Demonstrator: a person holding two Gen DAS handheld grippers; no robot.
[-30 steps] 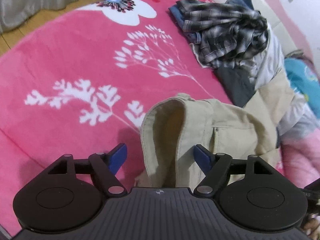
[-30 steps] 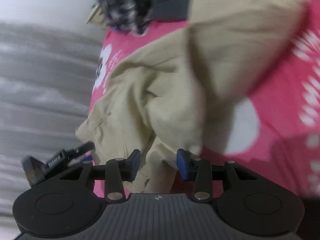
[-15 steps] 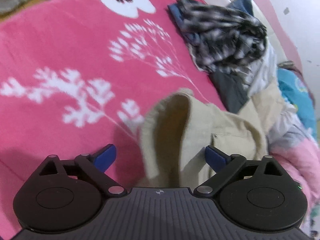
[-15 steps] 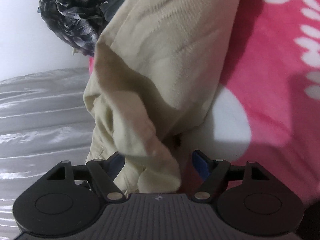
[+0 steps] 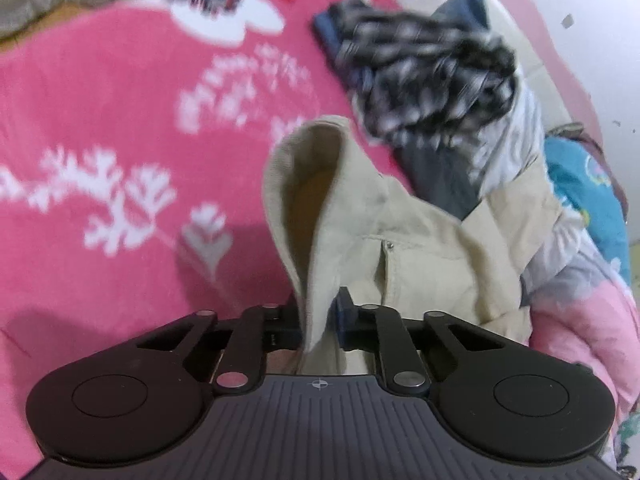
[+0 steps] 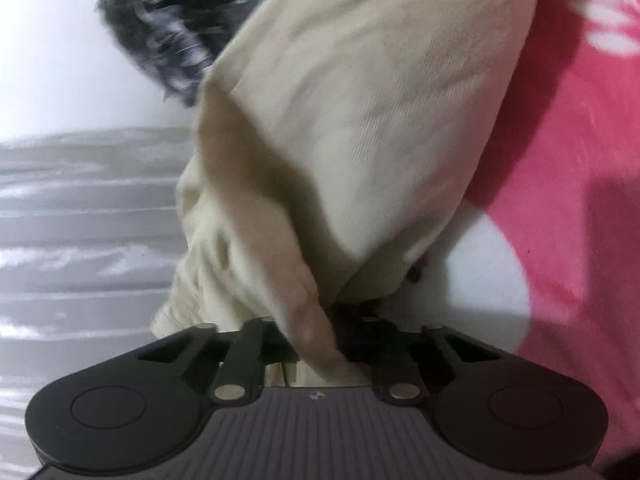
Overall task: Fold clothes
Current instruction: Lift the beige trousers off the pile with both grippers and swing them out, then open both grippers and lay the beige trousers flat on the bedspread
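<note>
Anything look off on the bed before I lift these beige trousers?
Nothing damaged or spilled. The beige trousers are bunched, pinched in both the left gripper and the right gripper, and one end lies among the unfolded clothes pile, so lifting may drag it.

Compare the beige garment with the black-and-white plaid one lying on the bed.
The beige garment is plain and pale; the plaid garment is dark with a checked pattern. The beige garment is clamped in the left gripper and the right gripper; the plaid garment lies bunched and ungripped, farther back. Both rest partly on the pile of clothes on the pink blanket.
</note>
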